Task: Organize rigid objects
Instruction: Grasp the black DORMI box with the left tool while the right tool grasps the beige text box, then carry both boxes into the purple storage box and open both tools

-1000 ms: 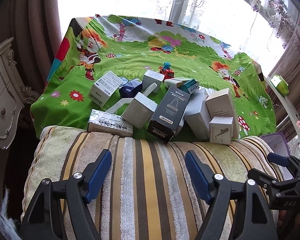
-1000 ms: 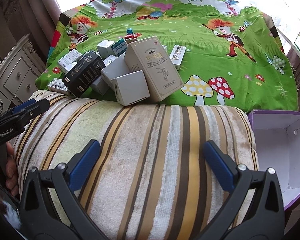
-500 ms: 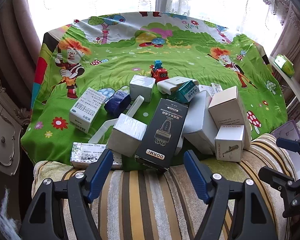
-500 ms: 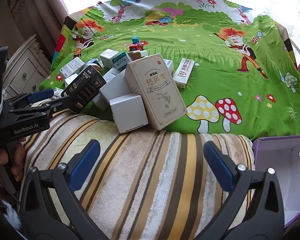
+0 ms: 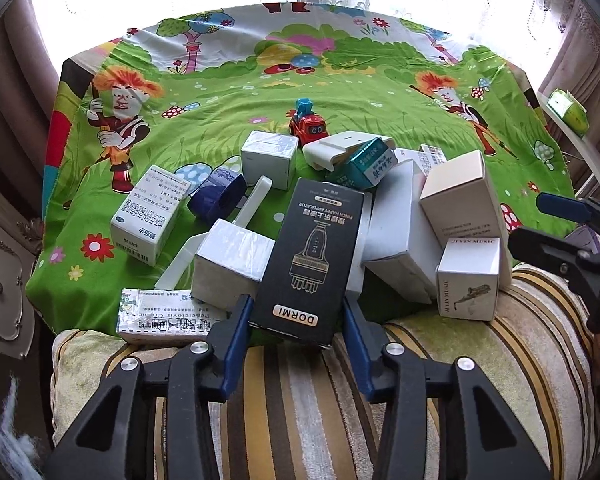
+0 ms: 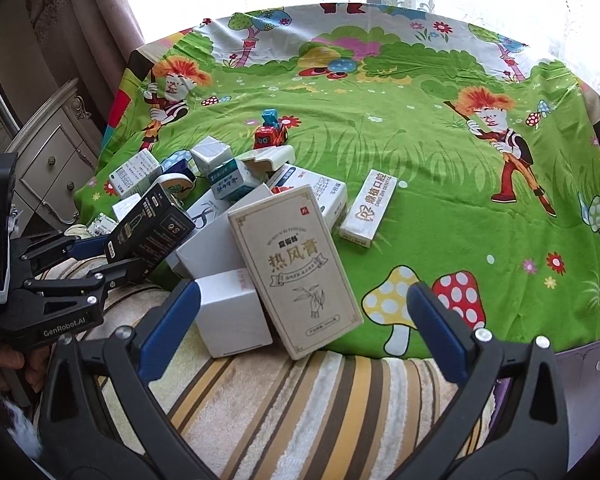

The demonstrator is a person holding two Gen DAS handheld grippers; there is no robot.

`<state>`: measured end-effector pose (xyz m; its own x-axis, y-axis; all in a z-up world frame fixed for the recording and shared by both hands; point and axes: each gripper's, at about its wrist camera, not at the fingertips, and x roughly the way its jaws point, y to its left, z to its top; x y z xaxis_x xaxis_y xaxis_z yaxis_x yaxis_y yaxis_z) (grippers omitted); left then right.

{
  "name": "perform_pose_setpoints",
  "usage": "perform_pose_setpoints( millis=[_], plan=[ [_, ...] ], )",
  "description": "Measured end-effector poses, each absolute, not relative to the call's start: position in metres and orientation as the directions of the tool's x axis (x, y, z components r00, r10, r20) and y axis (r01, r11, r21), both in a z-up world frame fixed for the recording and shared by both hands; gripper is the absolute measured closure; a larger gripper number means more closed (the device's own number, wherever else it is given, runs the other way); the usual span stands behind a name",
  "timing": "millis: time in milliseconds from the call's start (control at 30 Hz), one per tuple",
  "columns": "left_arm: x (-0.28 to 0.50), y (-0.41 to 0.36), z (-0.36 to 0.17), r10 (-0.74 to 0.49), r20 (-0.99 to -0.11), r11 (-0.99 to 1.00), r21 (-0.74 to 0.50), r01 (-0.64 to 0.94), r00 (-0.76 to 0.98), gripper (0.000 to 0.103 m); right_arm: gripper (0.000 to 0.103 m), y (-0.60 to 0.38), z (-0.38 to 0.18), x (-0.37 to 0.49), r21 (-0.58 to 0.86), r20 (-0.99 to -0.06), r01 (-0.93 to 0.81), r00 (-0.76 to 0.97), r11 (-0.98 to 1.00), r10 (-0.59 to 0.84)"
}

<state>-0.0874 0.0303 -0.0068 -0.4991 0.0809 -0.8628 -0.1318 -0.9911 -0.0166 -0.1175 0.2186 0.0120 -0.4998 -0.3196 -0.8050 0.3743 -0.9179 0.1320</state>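
Several boxes lie heaped on a green cartoon cloth (image 5: 340,92). A black DORMI box (image 5: 312,252) leans toward me, its near end between the blue pads of my left gripper (image 5: 296,316); the jaws are closing and both pads touch its sides. The right wrist view shows that left gripper (image 6: 108,256) from the side, with the black box (image 6: 152,228) in it. My right gripper (image 6: 302,304) stands wide open over the pile's near edge. A small white box (image 6: 232,316) and the low end of a beige box (image 6: 296,264) lie between its fingers, untouched.
A striped towel (image 5: 300,400) covers the near edge under both grippers. A red toy car (image 5: 308,124) stands behind the pile. An open purple box (image 6: 588,360) sits at the lower right. A pale nightstand (image 6: 52,168) stands at the left, curtains and a window behind.
My left gripper moved forward to the pile and its jaws narrowed onto the black box. My right gripper moved forward to the white and beige boxes and stayed wide.
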Motion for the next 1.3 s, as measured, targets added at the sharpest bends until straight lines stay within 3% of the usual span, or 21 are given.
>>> perform_pose_setpoints(
  millis=[300, 367, 433, 467, 633, 1300],
  plan=[
    [-0.082, 0.030, -0.002, 0.103, -0.845, -0.990, -0.035, -0.138, -0.524, 0.060, 0.001, 0.209, -0.001, -0.142, 0.148, -0.820, 0.381, -0.469, -0.913, -0.329],
    [-0.080, 0.032, 0.000, 0.113, -0.840, -0.989, -0.043, -0.143, -0.531, 0.061, 0.010, 0.207, -0.003, -0.143, 0.147, -0.822, 0.383, -0.466, -0.912, -0.328],
    [-0.077, 0.035, 0.003, 0.120, -0.832, -0.988, -0.046, -0.149, -0.542, 0.061, 0.032, 0.206, -0.005, -0.142, 0.145, -0.825, 0.390, -0.460, -0.909, -0.329],
    [-0.076, 0.036, 0.005, 0.122, -0.827, -0.988, -0.046, -0.150, -0.549, 0.062, 0.037, 0.206, -0.005, -0.141, 0.142, -0.826, 0.393, -0.458, -0.908, -0.328],
    [-0.071, 0.036, 0.012, 0.123, -0.806, -0.989, -0.054, -0.135, -0.580, 0.063, 0.045, 0.210, 0.003, -0.132, 0.147, -0.793, 0.395, -0.501, -0.907, -0.347],
    [-0.042, 0.067, 0.045, 0.145, -0.731, -0.986, -0.052, -0.156, -0.667, 0.063, 0.047, 0.255, 0.040, -0.073, 0.120, -0.695, 0.287, -0.659, -0.950, -0.287]
  ],
)
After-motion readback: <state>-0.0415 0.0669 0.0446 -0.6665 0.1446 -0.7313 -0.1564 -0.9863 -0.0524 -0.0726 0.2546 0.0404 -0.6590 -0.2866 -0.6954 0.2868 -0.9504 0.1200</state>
